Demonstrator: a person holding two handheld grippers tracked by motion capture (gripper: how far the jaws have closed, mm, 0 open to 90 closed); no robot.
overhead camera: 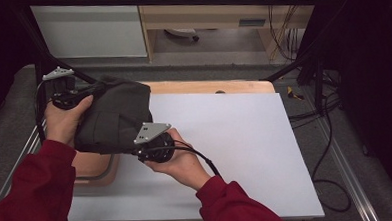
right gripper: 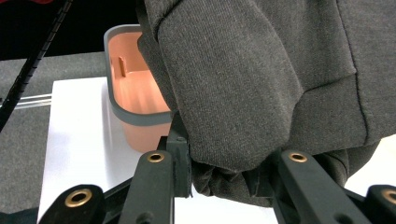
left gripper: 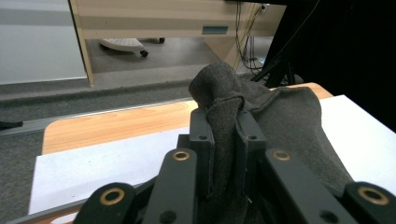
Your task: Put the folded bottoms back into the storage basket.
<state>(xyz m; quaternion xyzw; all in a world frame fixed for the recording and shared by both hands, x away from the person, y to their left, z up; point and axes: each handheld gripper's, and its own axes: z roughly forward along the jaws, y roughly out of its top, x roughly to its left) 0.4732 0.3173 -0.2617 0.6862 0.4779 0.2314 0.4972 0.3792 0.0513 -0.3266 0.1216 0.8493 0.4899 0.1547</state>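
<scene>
Counter (overhead camera: pixel 246 153) carries a salmon tub (right gripper: pixel 135 93) at its left edge, and the dark grey sweatshirt (overhead camera: pixel 116 116) hangs bunched directly above that tub. Left claw (left gripper: pixel 224 140) pinches a fold at the far end; right claw (right gripper: pixel 224 154) clamps the near hem.

Garment (overhead camera: pixel 115 116) hangs over the bin (overhead camera: pixel 94 167), apparently clear, at table's (overhead camera: pixel 245 138) left.
</scene>
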